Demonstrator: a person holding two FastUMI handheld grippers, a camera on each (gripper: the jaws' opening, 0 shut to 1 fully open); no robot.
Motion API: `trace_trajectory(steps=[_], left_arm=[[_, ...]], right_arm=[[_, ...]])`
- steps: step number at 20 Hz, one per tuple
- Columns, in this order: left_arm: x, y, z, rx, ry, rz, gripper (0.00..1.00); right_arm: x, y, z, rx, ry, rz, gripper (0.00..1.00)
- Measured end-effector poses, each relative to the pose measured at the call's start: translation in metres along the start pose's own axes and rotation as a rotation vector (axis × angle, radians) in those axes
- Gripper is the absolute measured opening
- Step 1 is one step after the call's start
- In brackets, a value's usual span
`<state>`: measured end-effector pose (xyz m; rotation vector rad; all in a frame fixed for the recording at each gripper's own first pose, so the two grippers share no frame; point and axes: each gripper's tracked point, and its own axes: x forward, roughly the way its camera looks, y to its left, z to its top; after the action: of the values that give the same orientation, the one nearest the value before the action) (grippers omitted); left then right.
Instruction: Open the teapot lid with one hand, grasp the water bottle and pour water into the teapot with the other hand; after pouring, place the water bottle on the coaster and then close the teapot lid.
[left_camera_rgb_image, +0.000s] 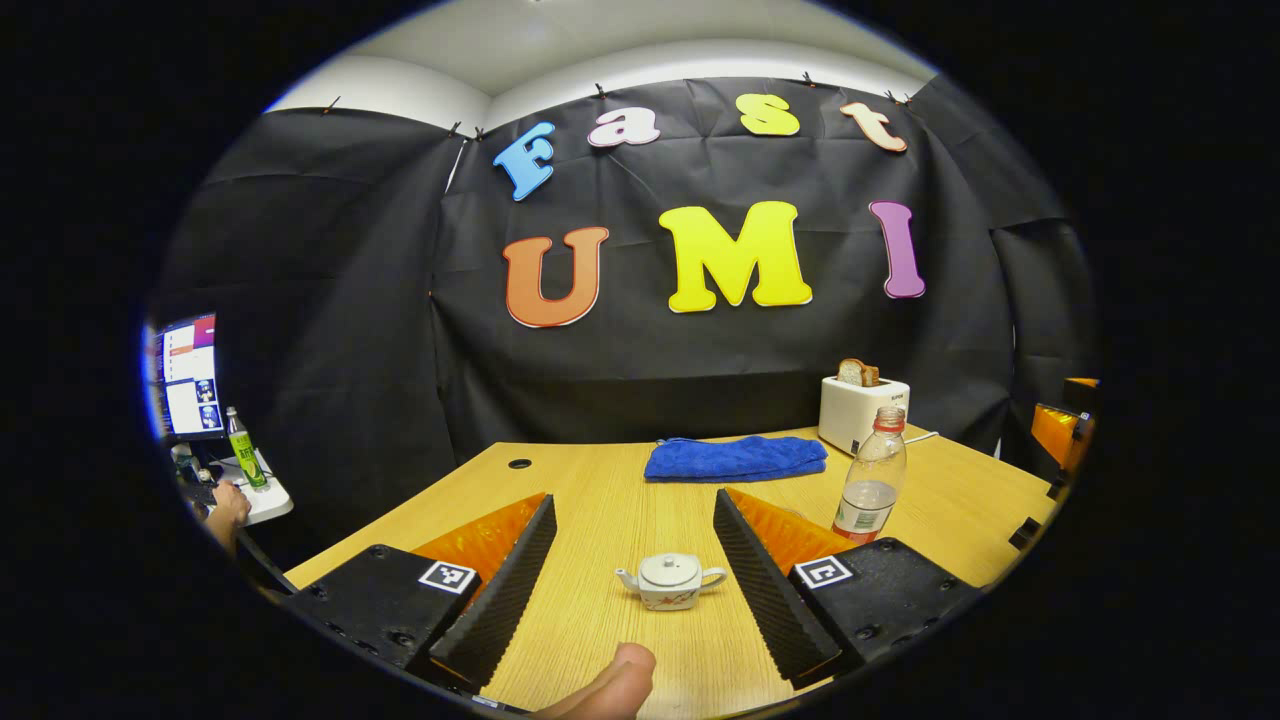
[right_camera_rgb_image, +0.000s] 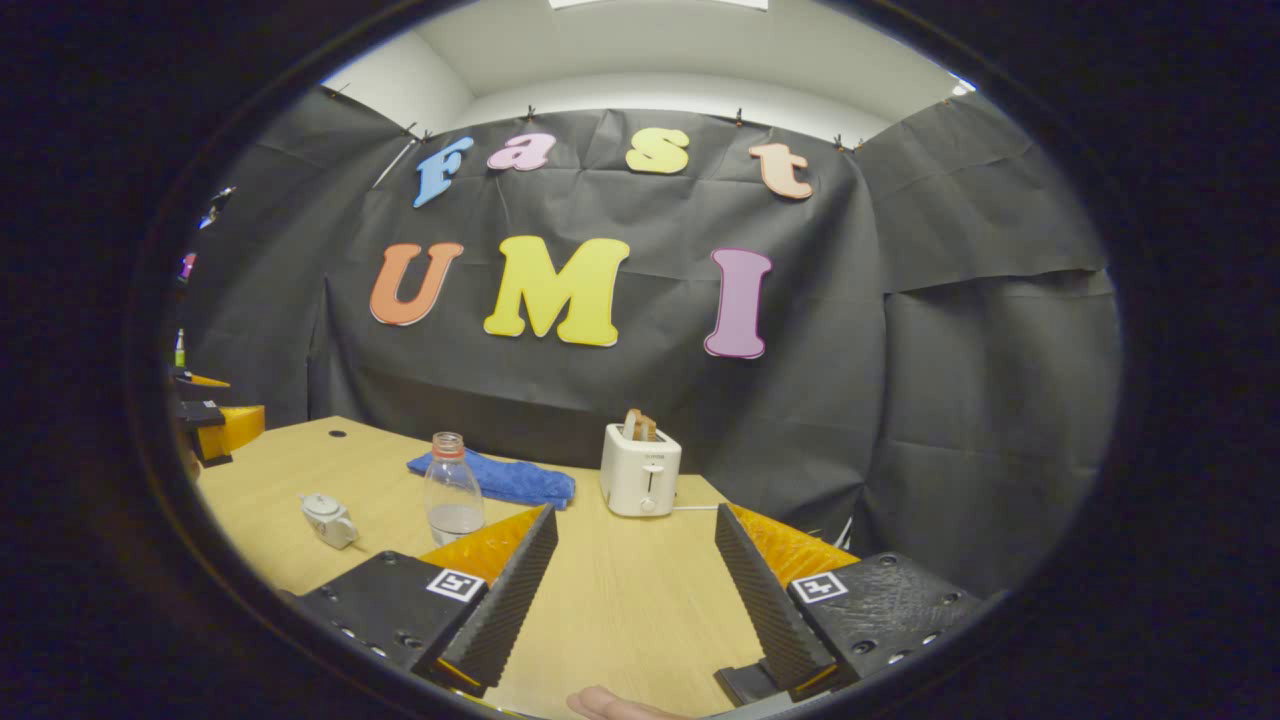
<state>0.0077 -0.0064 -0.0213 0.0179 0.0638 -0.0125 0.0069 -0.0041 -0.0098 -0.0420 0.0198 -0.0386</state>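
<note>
A small white teapot (left_camera_rgb_image: 670, 582) with its lid on stands on the wooden table (left_camera_rgb_image: 600, 500), straight ahead of my left gripper (left_camera_rgb_image: 634, 540), whose fingers are open with the pot farther off between them. A clear water bottle (left_camera_rgb_image: 871, 488), uncapped and partly filled, stands upright to the right of the pot. In the right gripper view the bottle (right_camera_rgb_image: 452, 490) is ahead and to the left, the teapot (right_camera_rgb_image: 328, 520) farther left. My right gripper (right_camera_rgb_image: 634, 545) is open above bare table. The other gripper (right_camera_rgb_image: 215, 425) shows at the far left edge.
A folded blue cloth (left_camera_rgb_image: 735, 458) lies at the back of the table, and a white toaster (left_camera_rgb_image: 862, 412) with bread in it stands at the back right. A desk with a monitor (left_camera_rgb_image: 185, 375), a green bottle and a person's hand lies off to the left.
</note>
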Motion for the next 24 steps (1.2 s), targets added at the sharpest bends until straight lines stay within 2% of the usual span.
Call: trace_trajectory(steps=[2, 3, 8, 13, 14, 17, 20, 21, 24], left_arm=[[0.001, 0.0, -0.001, -0.003, 0.004, -0.001, 0.99], [0.002, 0.001, -0.002, -0.004, 0.005, -0.001, 0.99], [0.005, -0.005, -0.006, -0.004, 0.013, -0.014, 0.99], [0.025, -0.023, -0.016, 0.003, 0.005, -0.084, 0.99], [0.035, -0.023, -0.019, -0.01, 0.004, -0.077, 0.99], [0.057, -0.026, -0.042, -0.06, 0.041, -0.082, 0.99], [0.078, -0.026, -0.068, -0.026, 0.083, -0.073, 0.99], [0.084, -0.027, -0.078, -0.034, 0.103, -0.072, 0.99], [0.095, -0.039, -0.095, -0.036, 0.124, -0.1, 0.96]], right_arm=[[0.0, -0.001, 0.001, -0.009, -0.007, -0.006, 0.98], [0.0, 0.0, 0.002, -0.014, -0.009, -0.009, 0.95], [0.001, 0.004, -0.001, -0.025, -0.007, -0.005, 0.97], [0.003, 0.005, -0.003, -0.027, -0.006, -0.009, 0.95], [0.003, 0.005, -0.003, -0.023, -0.008, -0.016, 0.95], [0.005, 0.01, -0.006, -0.011, -0.007, -0.018, 0.95], [0.007, 0.012, -0.01, -0.024, 0.0, -0.018, 0.98], [0.007, 0.014, -0.011, -0.027, 0.005, -0.015, 0.95], [0.008, 0.014, -0.012, -0.036, 0.003, -0.019, 0.97]])
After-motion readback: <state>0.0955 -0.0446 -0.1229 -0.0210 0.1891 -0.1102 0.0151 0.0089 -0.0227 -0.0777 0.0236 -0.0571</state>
